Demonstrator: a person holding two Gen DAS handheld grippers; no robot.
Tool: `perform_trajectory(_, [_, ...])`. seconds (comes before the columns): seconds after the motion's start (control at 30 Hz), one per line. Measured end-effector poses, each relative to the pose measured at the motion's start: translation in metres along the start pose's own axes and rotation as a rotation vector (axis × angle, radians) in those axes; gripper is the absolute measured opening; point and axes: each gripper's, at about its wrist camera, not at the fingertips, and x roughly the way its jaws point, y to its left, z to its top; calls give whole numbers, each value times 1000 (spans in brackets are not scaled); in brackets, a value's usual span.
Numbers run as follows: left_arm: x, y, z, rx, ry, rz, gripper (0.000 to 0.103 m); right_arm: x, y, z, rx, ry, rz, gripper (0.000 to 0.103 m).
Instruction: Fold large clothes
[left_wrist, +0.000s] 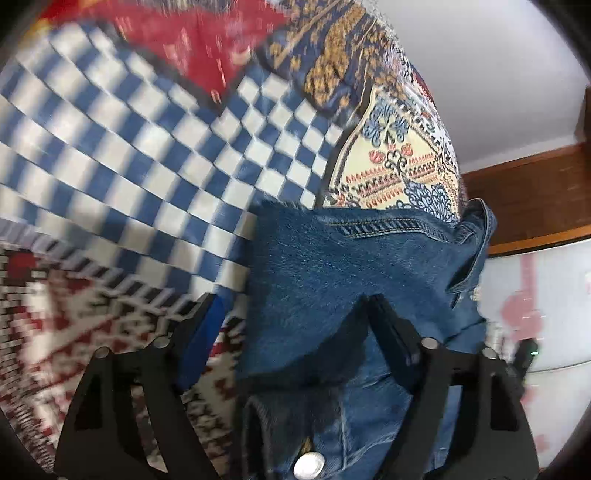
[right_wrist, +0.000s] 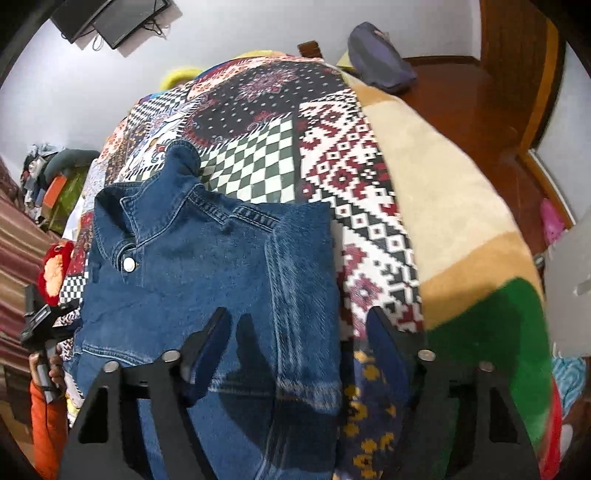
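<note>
A blue denim jacket (right_wrist: 207, 266) lies partly folded on a patchwork bedspread (right_wrist: 354, 177), collar and a metal snap button toward the left. My right gripper (right_wrist: 295, 325) hovers open over the jacket's near right edge, with nothing held. In the left wrist view the same jacket (left_wrist: 332, 266) fills the lower middle. My left gripper (left_wrist: 291, 306) is open, its right finger (left_wrist: 391, 332) resting against the denim and its left finger (left_wrist: 199, 325) over the bedspread (left_wrist: 147, 155). That view is motion-blurred.
A beige, orange and green blanket (right_wrist: 443, 206) covers the bed's right side. A grey-purple pouch (right_wrist: 380, 62) lies at the far end by a wooden floor (right_wrist: 443, 77). Cluttered items and a red plush (right_wrist: 55, 266) sit left of the bed. A white wall (left_wrist: 480, 74) rises beyond the bed.
</note>
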Motion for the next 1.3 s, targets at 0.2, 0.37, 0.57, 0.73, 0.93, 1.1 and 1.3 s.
perform_trajectory(0.2, [1,-9,5,18,-34,5,37,18,2,13,14,-18,44,28])
perform_trajectory(0.37, [-11,-12,5,18,-89,39,20,31,18,28,-78,-26,-21,14])
perform_trajectory(0.57, [-56,-32,2,123,-221,160,18,10,69,56,-255,-139,-54,10])
perform_trajectory(0.73, [-105,-58,4,232,-363,241,18,-14,125,83,-372,-240,-24,9])
perform_trajectory(0.93, [-118,-67,21,267,-442,340,18,-4,169,108,-406,-295,-6,9])
perform_trajectory(1.1, [-95,-36,43,216,-394,383,18,43,168,121,-399,-253,-82,9])
perform_trajectory(1.3, [-56,-10,53,179,-338,412,19,94,139,121,-386,-176,-137,9])
